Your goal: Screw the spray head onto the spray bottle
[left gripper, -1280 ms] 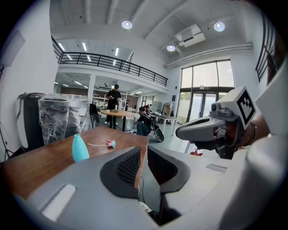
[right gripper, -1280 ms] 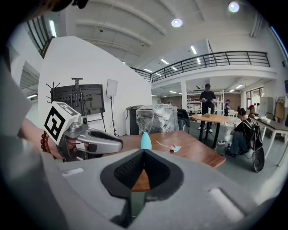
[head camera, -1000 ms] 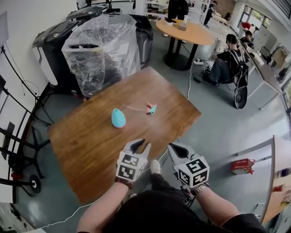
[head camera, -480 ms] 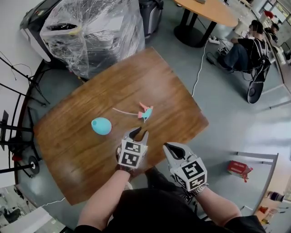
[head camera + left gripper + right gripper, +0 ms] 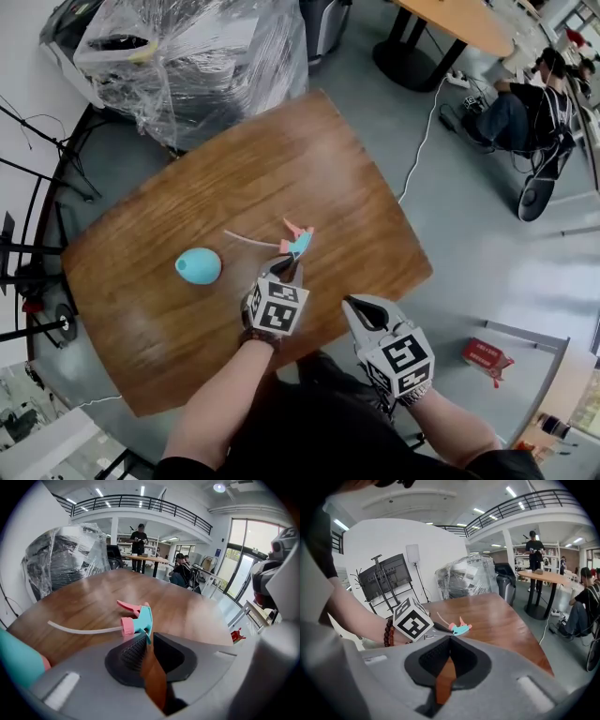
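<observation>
A teal and pink spray head [image 5: 298, 240] with a thin white tube [image 5: 246, 236] lies on the brown table [image 5: 347, 178]. The teal bottle [image 5: 198, 266] lies on its side to the left, apart from the spray head. My left gripper [image 5: 286, 266] points down at the spray head [image 5: 136, 622]; its jaws have just been closing to a narrow slit, with the teal end right at the tips and nothing pressed. The bottle [image 5: 18, 659] shows at that view's lower left. My right gripper [image 5: 352, 304] hovers at the table's near edge, shut and empty, seeing the spray head [image 5: 460, 629].
A plastic-wrapped machine [image 5: 197, 66] stands beyond the table's far left corner. A round table [image 5: 459, 19] and a seated person [image 5: 525, 112] are at the far right. A red box [image 5: 487, 354] lies on the floor at the right.
Both grippers have moved forward and down over the table. The left one has come up to the spray head and its jaws have narrowed. The right one trails at the near edge.
</observation>
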Tool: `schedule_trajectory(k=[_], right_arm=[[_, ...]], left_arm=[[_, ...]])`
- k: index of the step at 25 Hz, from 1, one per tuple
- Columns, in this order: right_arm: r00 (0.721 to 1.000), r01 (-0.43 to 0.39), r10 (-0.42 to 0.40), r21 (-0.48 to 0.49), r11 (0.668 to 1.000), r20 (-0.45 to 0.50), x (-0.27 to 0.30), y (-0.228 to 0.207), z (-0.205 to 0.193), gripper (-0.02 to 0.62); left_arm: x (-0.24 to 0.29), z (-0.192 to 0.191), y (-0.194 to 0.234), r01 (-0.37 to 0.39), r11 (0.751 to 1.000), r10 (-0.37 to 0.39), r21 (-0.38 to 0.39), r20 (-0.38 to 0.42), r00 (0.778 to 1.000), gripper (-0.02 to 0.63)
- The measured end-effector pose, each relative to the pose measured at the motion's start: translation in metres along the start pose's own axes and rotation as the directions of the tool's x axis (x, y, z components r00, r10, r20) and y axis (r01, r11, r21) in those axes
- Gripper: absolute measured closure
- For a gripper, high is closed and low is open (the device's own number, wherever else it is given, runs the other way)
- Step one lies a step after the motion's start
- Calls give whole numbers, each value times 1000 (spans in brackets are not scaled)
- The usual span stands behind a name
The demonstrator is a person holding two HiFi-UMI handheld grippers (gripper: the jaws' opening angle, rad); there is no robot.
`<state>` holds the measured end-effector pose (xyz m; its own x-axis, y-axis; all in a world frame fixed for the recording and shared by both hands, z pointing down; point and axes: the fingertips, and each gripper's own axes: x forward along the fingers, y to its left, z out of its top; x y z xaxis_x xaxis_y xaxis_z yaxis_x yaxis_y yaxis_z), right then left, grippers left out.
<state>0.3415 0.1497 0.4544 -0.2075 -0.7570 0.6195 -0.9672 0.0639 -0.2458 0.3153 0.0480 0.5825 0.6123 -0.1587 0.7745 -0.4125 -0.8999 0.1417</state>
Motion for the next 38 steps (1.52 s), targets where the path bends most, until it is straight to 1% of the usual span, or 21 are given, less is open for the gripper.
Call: schedule_trajectory(k=[1, 3, 5, 9, 12, 14, 16, 18, 20, 22, 23, 24, 26, 27, 28, 30, 32, 34, 35, 36, 38], right_arm=[[1000, 0, 0, -2, 1000, 1, 0, 0, 1, 604], [1000, 1, -1, -2, 1000, 5, -1, -1, 3, 604], [1000, 1, -1, -3, 1000, 8, -2, 1, 4, 604], [1000, -1, 2, -14, 1000, 14, -2, 6, 5, 604], [1000, 5, -4, -53, 999, 21, 0, 8, 7, 604], [1000, 7, -4, -103, 995, 28, 1, 12, 14, 603], [999, 6, 1, -165, 986, 45, 1, 17, 23, 580], [998, 9, 6, -241, 970, 60, 0, 21, 32, 561], [998, 15, 4, -343, 939, 56, -3, 27, 42, 538], [999, 19, 5, -458, 888, 52, -5, 35, 48, 518], [999, 20, 4, -525, 851, 44, -6, 40, 51, 511], [999, 18, 1, -596, 803, 32, -7, 45, 55, 506], [1000, 15, 1, -728, 685, 21, -9, 58, 62, 484], [1000, 10, 5, -787, 617, 16, -8, 64, 63, 467], [1000, 1, 6, -841, 541, 4, -7, 69, 63, 447], [1000, -25, -7, -925, 380, -30, -2, 77, 61, 394], [998, -45, -39, -974, 223, -55, 5, 81, 62, 368], [995, -62, -71, -995, 84, -68, 11, 85, 68, 348], [994, -75, -81, -997, 27, -77, 15, 87, 71, 345], [992, -92, -89, -996, -22, -90, 18, 90, 73, 345], [986, -135, -109, -985, -105, -123, 26, 95, 74, 345]], left_arm=[[1, -1, 2, -14, 1000, 14, -3, -6, 1000, 560], [1, -2, 6, -30, 999, 30, -13, -12, 999, 569], [-2, -2, 7, -28, 999, 28, -18, -9, 1000, 575], [-9, 3, 7, 6, 1000, -5, -27, 11, 1000, 581], [-16, 6, 2, 51, 998, -50, -36, 25, 998, 584], [-26, 10, -4, 98, 993, -96, -69, 30, 995, 584], [-36, 17, -9, 147, 984, -142, -103, 50, 989, 584], [-48, 25, -13, 195, 972, -188, -128, 70, 980, 584], [-61, 32, -18, 254, 955, -244, -152, 84, 966, 584], [-75, 38, -21, 316, 932, -304, -177, 94, 948, 584], [-82, 40, -22, 344, 920, -331, -189, 97, 939, 584], [-89, 42, -21, 370, 907, -356, -203, 101, 929, 584], [-102, 47, -20, 422, 876, -406, -233, 112, 907, 584], [-108, 49, -20, 447, 860, -431, -246, 118, 894, 584], [-113, 50, -19, 470, 845, -454, -254, 122, 882, 584], [-122, 52, -17, 501, 827, -487, -255, 119, 865, 584], [-132, 52, -18, 534, 807, -525, -252, 105, 844, 584], [-143, 51, -24, 584, 768, -582, -263, 94, 808, 584], [-148, 52, -26, 605, 749, -606, -270, 91, 790, 584], [-154, 53, -27, 623, 733, -625, -275, 91, 775, 584], [-164, 57, -29, 650, 706, -653, -282, 97, 751, 583]])
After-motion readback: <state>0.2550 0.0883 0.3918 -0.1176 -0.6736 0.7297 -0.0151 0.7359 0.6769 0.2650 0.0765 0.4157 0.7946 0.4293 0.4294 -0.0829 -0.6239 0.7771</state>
